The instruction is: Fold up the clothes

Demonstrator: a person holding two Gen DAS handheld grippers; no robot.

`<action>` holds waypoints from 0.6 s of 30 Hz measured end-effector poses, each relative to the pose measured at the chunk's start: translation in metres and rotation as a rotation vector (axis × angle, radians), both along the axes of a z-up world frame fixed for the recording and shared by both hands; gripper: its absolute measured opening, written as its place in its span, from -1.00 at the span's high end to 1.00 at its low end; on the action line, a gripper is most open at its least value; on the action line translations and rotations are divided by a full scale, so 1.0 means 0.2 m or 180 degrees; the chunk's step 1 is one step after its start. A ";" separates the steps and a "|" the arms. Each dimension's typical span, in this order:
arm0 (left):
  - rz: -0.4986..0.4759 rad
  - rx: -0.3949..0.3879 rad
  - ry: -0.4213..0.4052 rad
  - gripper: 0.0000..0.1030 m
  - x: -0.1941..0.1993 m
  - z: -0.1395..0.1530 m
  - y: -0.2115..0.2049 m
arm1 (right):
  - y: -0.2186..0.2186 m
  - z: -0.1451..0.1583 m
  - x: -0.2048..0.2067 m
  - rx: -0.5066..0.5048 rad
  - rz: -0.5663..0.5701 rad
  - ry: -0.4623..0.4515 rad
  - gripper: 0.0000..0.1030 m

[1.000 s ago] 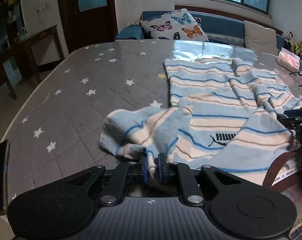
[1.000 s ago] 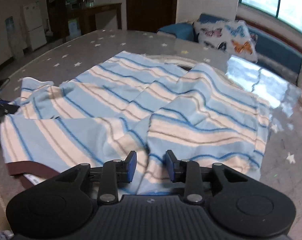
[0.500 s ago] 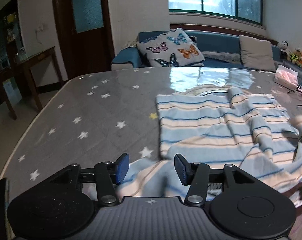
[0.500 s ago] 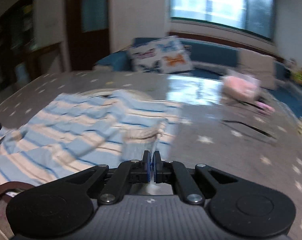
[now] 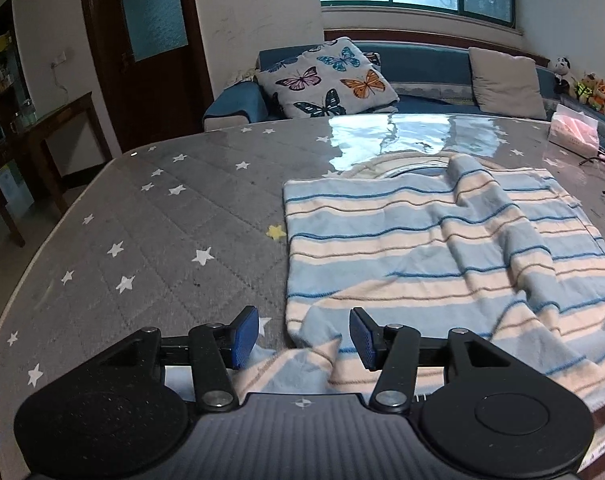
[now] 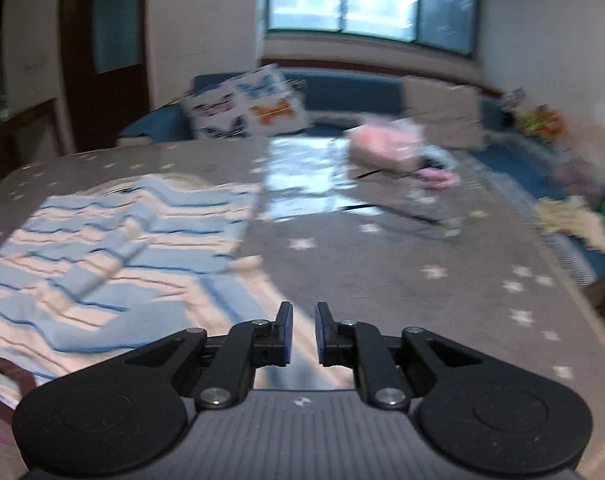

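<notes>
A light-blue and cream striped sweater (image 5: pixel 422 248) lies spread on the grey star-patterned table (image 5: pixel 162 220); its near folds are rumpled. My left gripper (image 5: pixel 302 330) is open over the sweater's near left corner. A fold of cloth lies below and between its blue pads (image 5: pixel 244 338), and they do not press on it. In the blurred right wrist view the sweater (image 6: pixel 122 248) fills the left half. My right gripper (image 6: pixel 303 322) hovers over its right edge with the jaws a narrow gap apart and opening, and nothing is pinched between them.
A pink packet (image 6: pixel 386 144) and thin dark cables (image 6: pixel 406 212) lie on the far right of the table. Behind the table runs a blue sofa with a butterfly cushion (image 5: pixel 326 78). The table's left edge (image 5: pixel 34 264) curves away toward a dark side table.
The left gripper let go of the sleeve end and opened wide as its view shifted up the table. The right gripper shut on cloth, swung right, and now stands slightly apart.
</notes>
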State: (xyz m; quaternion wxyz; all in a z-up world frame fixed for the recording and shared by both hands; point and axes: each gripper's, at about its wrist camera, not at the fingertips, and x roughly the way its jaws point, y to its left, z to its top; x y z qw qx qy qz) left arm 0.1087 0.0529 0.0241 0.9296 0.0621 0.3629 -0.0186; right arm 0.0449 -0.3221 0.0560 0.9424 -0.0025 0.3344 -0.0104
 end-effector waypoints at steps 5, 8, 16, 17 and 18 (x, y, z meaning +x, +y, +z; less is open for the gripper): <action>0.0028 0.0034 0.0033 -0.04 0.05 0.00 0.00 | 0.09 -0.10 0.20 0.0219 0.0288 0.0215 0.47; 0.0048 0.0050 0.0048 -0.04 0.09 0.00 0.01 | 0.08 -0.16 0.24 0.0125 0.0235 0.0313 0.47; 0.0106 0.0072 0.0090 -0.04 0.29 -0.01 0.00 | -0.03 -0.16 0.14 -0.0043 0.0113 0.0576 0.47; 0.0103 0.0091 0.0085 -0.04 0.31 -0.01 -0.01 | -0.05 -0.14 0.15 0.0003 0.0139 0.0585 0.48; 0.0100 0.0109 0.0084 -0.04 0.34 -0.01 -0.01 | -0.05 -0.12 0.16 0.0033 0.0172 0.0570 0.48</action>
